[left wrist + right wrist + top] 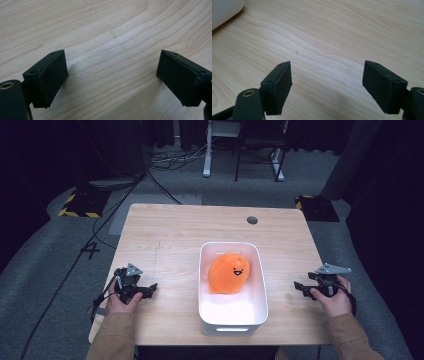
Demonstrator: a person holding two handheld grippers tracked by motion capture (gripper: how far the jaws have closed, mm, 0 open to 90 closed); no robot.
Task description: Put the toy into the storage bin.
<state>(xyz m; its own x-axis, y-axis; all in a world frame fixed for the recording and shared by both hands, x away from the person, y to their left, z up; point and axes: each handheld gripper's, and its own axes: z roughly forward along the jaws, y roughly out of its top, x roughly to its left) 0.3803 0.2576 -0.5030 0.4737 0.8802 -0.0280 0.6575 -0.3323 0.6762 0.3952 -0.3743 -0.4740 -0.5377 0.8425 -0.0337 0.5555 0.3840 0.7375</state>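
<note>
Pale wooden table (170, 230) sat in a dark room, with grey carpet and loose cables toward the top of the high view. Mid-frame was a white rectangular plastic bin (256, 285), and the orange round plush toy with a smiley face (228, 273) lay inside it. Looked soft, light and squishy, so I'd pinch it across its fat middle. Left gripper (150, 289) at lower left and right gripper (298, 285) at lower right both had jaws wide apart, holding nothing, over bare wood
</note>
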